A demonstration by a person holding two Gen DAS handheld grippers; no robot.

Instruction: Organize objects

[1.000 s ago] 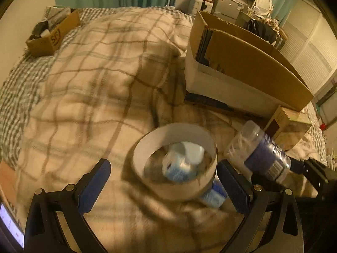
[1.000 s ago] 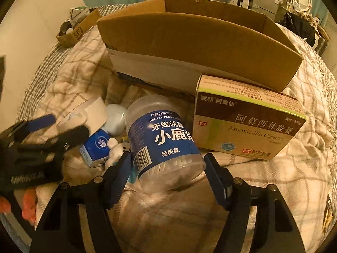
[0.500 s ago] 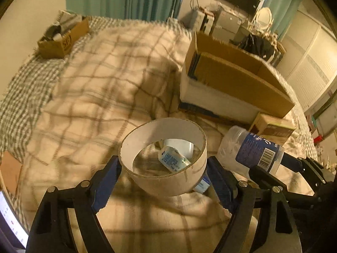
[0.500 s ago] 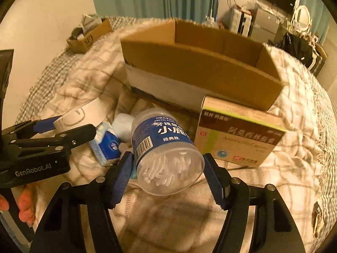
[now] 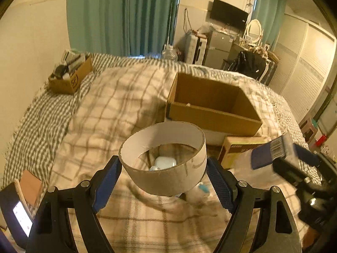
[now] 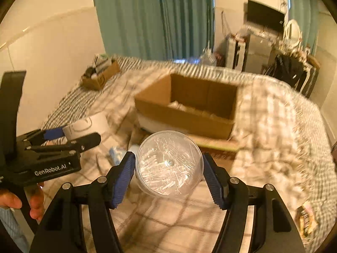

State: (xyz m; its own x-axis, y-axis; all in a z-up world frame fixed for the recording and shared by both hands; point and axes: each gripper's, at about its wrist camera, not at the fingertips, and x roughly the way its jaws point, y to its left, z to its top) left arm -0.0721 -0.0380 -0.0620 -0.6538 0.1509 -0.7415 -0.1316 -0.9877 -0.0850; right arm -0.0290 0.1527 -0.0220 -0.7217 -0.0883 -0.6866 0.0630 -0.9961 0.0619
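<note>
Above the bed (image 5: 109, 113), the left tool (image 5: 163, 175) clamps a cardboard ring (image 5: 164, 168) (right tool (image 6: 168, 168) grips a jar (image 6: 168, 164)).

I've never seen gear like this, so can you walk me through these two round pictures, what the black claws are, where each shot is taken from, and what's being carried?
No robot here: a person holds a handheld gripper in each hand, each with a fisheye camera looking along its two blue-padded fingers. One picture is from the left gripper, shut on a white cardboard ring. The other is from the right gripper, shut on a clear plastic jar of small white pieces. Each gripper also appears at the edge of the other's picture. Below is a bed with a plaid blanket, an open cardboard box, a small medicine box and a few small white items.
</note>
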